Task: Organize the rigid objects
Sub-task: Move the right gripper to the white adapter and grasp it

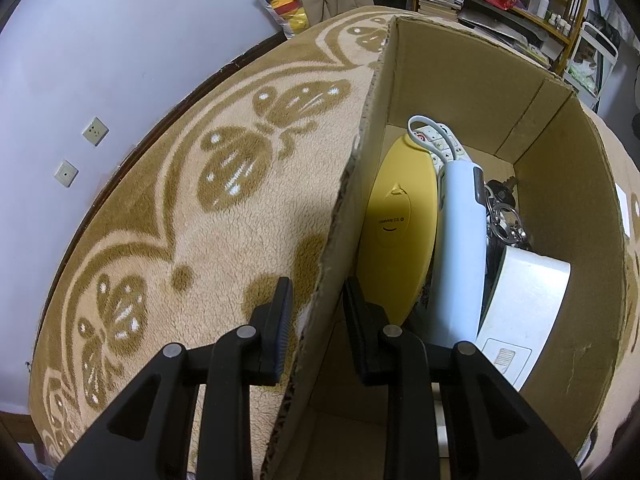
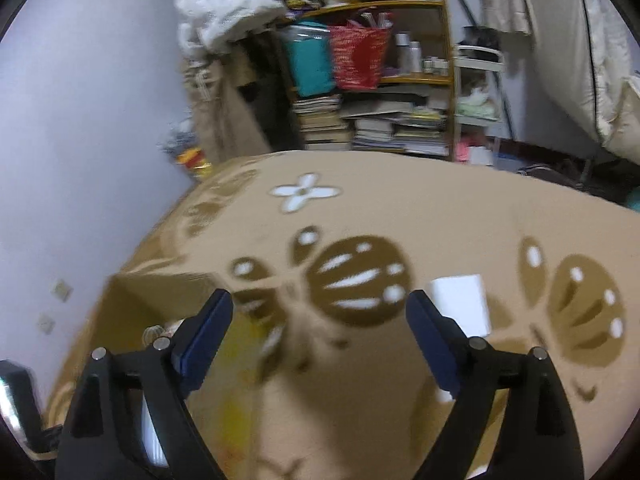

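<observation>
My left gripper (image 1: 316,308) straddles the left wall of an open cardboard box (image 1: 472,80), one finger outside and one inside; there is a small gap on each side of the wall. The box holds a yellow oval lid (image 1: 400,220), a pale blue device (image 1: 460,240), a white power strip (image 1: 440,140), a white box (image 1: 524,304) and metal keys (image 1: 504,216). My right gripper (image 2: 320,316) is open and empty above the blanket. A white flat object (image 2: 462,302) lies on the blanket just past its right finger. The cardboard box (image 2: 132,292) shows blurred at lower left.
A beige blanket with brown butterfly pattern (image 1: 200,200) covers the surface. A wall with sockets (image 1: 95,131) is on the left. Cluttered shelves with books and bags (image 2: 368,112) stand behind the surface.
</observation>
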Tool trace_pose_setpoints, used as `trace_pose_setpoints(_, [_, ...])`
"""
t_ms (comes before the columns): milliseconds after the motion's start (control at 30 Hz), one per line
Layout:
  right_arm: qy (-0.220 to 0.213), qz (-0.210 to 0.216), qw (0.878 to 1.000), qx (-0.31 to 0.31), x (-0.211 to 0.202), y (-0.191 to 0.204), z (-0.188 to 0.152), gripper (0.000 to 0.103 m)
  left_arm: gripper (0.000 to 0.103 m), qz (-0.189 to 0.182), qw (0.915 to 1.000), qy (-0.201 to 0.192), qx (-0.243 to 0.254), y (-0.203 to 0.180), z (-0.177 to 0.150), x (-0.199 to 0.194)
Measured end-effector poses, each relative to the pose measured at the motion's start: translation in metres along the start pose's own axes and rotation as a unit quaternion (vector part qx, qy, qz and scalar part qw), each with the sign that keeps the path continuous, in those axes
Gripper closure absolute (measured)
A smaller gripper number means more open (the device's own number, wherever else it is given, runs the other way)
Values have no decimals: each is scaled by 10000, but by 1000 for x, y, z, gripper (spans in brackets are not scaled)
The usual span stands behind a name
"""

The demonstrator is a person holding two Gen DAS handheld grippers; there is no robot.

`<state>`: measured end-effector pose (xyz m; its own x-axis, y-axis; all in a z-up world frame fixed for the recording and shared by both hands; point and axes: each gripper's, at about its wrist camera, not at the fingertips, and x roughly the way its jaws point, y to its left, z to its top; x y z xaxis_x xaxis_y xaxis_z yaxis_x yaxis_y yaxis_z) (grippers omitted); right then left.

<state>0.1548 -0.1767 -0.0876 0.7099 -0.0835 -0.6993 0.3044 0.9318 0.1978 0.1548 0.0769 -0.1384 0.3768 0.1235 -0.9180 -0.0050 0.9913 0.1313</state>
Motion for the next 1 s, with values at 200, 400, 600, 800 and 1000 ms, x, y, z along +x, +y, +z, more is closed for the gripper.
trace_pose_setpoints(200, [133,-385,9992,53,26,-36,10,10,77,21,10000,15,29,-2,1,0])
trace_pose_setpoints(400, [285,-680,9973,-53,50,-54,10,10,77,59,10000,11,69,-3,2,-1])
trace_pose_setpoints(600, [586,-781,9950,212,71,-75,0,12,77,59,10000,10,68,-3,2,-1])
trace_pose_setpoints(800, [644,-1143,9912,183,78,-84,-12,27,77,71,9999,11,86,-3,2,-1])
trace_pose_setpoints(1000, [897,-1084,9894,345,87,-95,-22,34,77,71,9999,11,85,-3,2,-1])
